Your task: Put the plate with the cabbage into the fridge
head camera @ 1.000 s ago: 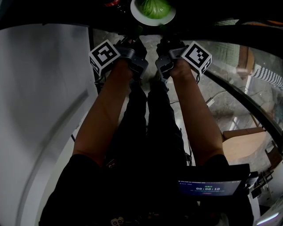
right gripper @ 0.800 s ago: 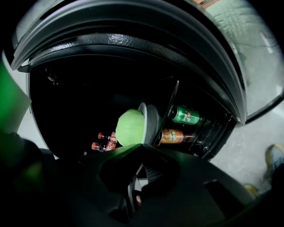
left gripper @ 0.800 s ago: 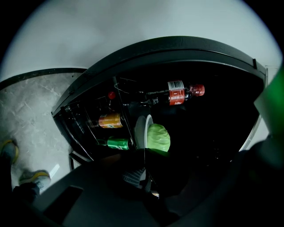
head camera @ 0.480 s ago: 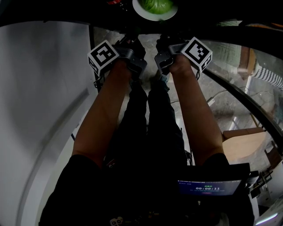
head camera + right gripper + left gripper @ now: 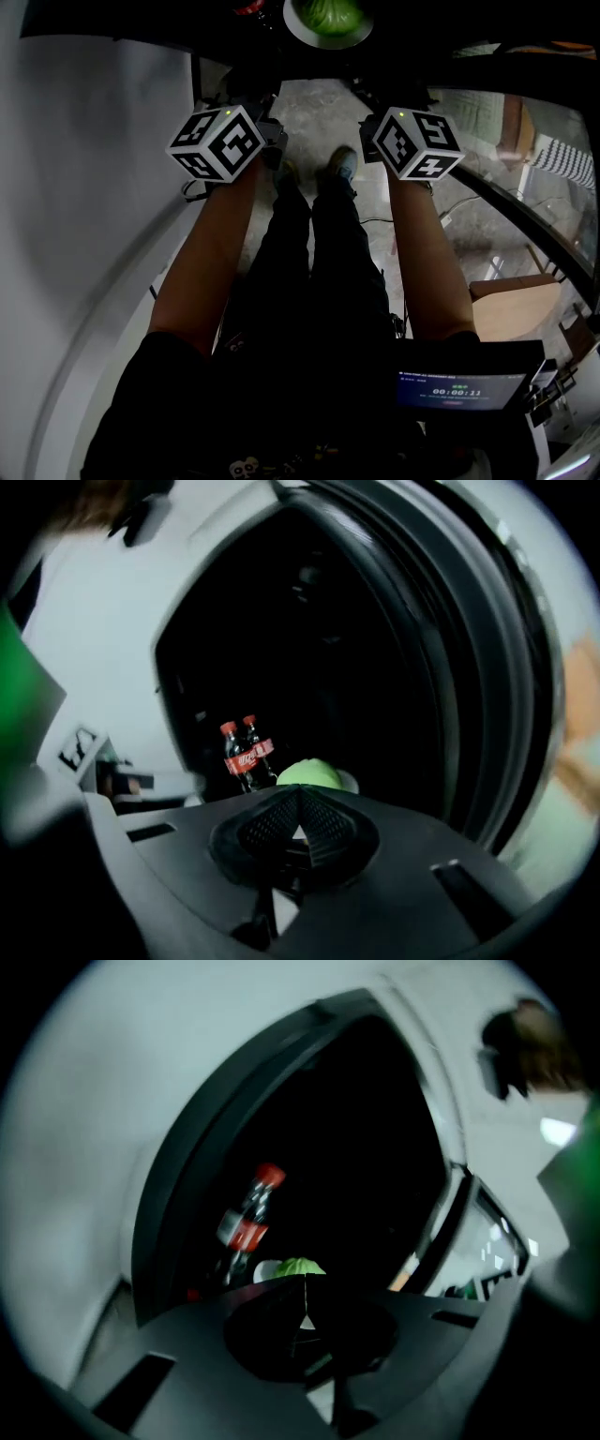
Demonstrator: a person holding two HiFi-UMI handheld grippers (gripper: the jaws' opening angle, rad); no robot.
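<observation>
The plate (image 5: 328,43) of cabbage (image 5: 324,13) sat in the fridge (image 5: 375,649), seemingly delivered. The left gripper (image 5: 302,1302) and right gripper (image 5: 298,822) hung outside, clenched on nothing.

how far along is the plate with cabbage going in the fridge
Looks done: the plate with the cabbage sits inside the fridge, beside the cola bottles. In hand: nothing; the left gripper and right gripper are shut, empty, off the plate. Left: probably only closing the open fridge.

Open fridge (image 5: 375,649) doorway, bottles (image 5: 244,752) beside cabbage (image 5: 309,773)
</observation>
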